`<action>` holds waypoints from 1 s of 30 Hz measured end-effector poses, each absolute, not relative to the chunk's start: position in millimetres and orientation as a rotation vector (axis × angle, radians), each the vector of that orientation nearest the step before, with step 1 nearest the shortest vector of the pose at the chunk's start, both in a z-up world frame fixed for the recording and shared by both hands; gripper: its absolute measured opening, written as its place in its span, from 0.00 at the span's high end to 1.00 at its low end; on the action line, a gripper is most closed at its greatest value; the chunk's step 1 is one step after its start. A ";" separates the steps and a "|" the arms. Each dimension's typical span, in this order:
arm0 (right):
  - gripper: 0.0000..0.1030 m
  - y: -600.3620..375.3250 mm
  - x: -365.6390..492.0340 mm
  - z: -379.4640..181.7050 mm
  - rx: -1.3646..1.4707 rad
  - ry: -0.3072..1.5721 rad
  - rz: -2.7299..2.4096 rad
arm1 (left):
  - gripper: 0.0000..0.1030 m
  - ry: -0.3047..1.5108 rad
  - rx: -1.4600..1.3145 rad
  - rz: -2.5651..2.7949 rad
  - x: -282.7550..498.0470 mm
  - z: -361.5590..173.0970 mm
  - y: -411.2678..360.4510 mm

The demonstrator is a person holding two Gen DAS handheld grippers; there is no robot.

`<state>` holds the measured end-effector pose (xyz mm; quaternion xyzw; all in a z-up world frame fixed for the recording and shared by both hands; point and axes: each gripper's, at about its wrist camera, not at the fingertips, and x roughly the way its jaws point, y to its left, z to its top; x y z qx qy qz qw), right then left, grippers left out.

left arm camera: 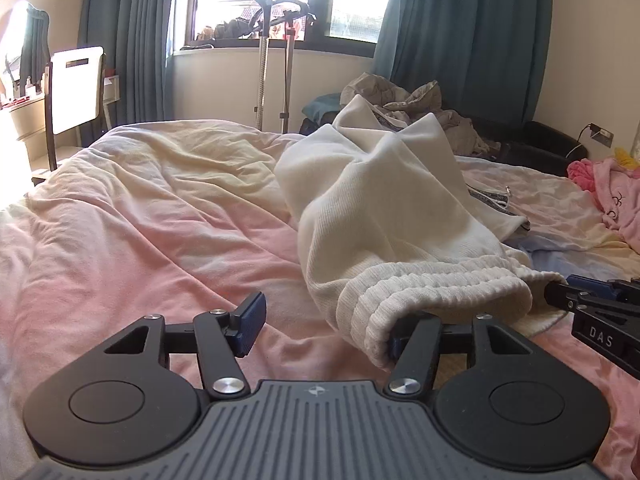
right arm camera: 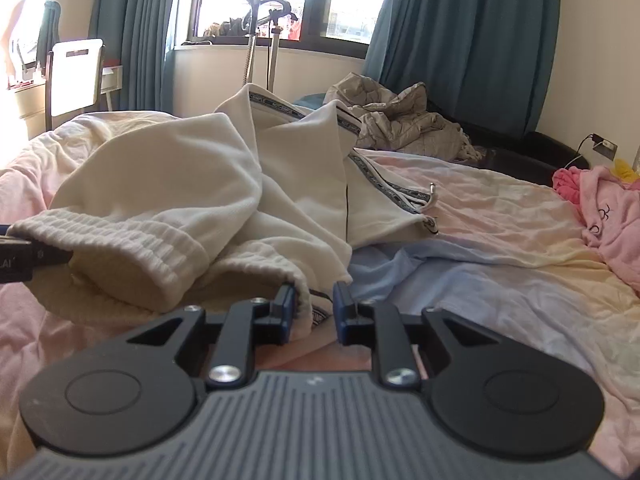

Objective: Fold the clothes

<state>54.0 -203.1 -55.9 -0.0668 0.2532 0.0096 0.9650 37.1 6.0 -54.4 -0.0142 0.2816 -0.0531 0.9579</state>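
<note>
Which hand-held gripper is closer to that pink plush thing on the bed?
Right. The right hand-held gripper sits nearer the pink plush; the left hand-held gripper is farther left.
</note>
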 end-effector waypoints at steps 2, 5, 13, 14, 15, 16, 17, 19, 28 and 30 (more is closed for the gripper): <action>0.79 -206.3 56.6 -61.4 -0.139 0.537 0.011 | 0.41 0.557 0.025 -0.138 24.9 -53.6 -6.6; 0.79 -206.3 59.7 -73.4 -0.142 0.598 0.016 | 0.41 0.506 0.120 -0.151 13.6 -53.2 -21.9; 0.72 -209.4 63.5 -78.2 -0.089 0.609 0.005 | 0.41 0.334 0.474 -0.173 -4.2 -69.0 -63.3; 0.72 -209.7 62.7 -76.3 -0.076 0.603 0.008 | 0.41 0.331 0.475 -0.190 -3.0 -70.0 -65.6; 0.72 -211.3 61.4 -74.2 -0.058 0.595 0.013 | 0.41 0.323 0.481 -0.196 -1.0 -71.6 -68.8; 0.73 -212.8 60.5 -72.2 -0.039 0.589 0.018 | 0.42 0.308 0.498 -0.198 2.1 -74.3 -73.5; 0.74 -214.4 60.4 -70.7 -0.016 0.585 0.027 | 0.44 0.298 0.518 -0.199 5.5 -76.7 -77.8; 0.80 -216.1 60.9 -69.3 0.017 0.583 0.046 | 0.47 0.287 0.546 -0.201 14.8 -78.6 -85.0; 0.87 -231.5 62.5 -65.3 0.141 0.573 0.086 | 0.77 0.373 0.344 -0.232 66.0 -50.9 -79.5; 0.87 -231.2 61.1 -62.8 0.147 0.566 0.090 | 0.78 0.394 0.194 -0.221 75.1 -33.8 -56.0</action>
